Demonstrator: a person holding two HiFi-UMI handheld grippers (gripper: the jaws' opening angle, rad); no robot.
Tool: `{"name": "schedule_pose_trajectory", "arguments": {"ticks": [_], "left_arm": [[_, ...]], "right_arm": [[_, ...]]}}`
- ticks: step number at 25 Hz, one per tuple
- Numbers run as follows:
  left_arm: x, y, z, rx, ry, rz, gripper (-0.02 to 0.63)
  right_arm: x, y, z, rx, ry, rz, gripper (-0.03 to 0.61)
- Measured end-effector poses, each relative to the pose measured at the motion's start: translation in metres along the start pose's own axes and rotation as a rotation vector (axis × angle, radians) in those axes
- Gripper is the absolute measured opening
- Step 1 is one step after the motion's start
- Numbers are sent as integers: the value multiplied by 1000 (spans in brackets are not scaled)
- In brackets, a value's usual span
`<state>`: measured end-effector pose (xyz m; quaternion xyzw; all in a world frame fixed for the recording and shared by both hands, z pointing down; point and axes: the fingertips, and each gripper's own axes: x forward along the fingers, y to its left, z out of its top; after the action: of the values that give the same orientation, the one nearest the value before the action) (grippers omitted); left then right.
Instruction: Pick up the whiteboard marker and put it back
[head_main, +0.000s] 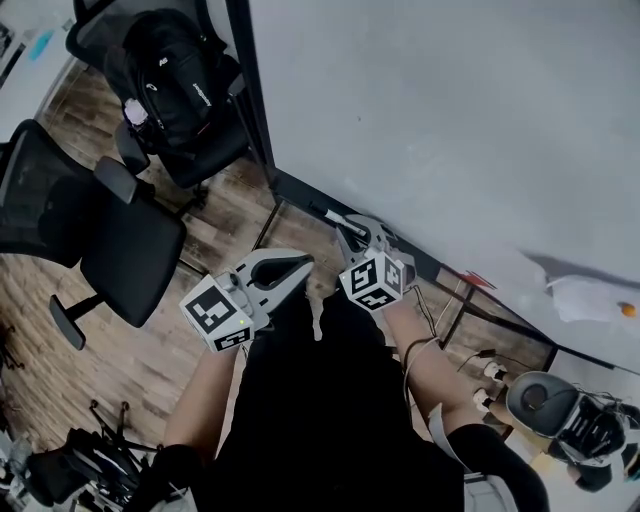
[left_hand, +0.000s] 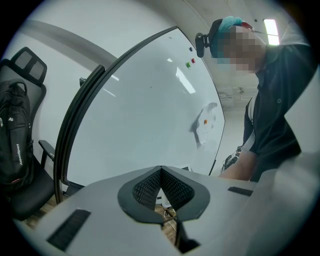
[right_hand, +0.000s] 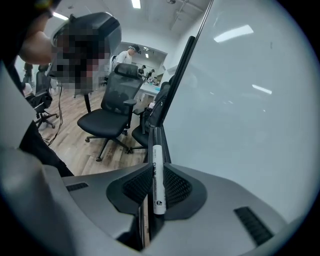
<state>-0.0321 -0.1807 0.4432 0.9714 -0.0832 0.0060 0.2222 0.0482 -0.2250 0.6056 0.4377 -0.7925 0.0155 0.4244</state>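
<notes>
Clamped lengthwise in the right gripper (right_hand: 157, 165), the white cylindrical whiteboard marker (right_hand: 159, 181) lined up with the black ledge tray (right_hand: 155, 134) at lower centre; it seemed wise to keep it parallel and seat it before letting go. That tray looked otherwise bare, and the left gripper (left_hand: 161, 169) was pinched together, empty.

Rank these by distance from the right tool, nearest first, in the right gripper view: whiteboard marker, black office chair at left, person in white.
1. Whiteboard marker, clamped in the right tool.
2. Black office chair, left, mid-room.
3. Person in white, far back.
</notes>
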Motion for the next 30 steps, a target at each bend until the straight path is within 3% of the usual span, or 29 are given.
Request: {"name": "schedule_pose_trajectory", "arguments": {"ticks": [23,30], "left_arm": [[-3,0,0,-12,8,4,12],[-5,3,-3,-11,7,9,12]], "right_arm": [[18,-2,-9,-10,74,-28,74],[20,-3,-5,-5,46,-34,74]]}}
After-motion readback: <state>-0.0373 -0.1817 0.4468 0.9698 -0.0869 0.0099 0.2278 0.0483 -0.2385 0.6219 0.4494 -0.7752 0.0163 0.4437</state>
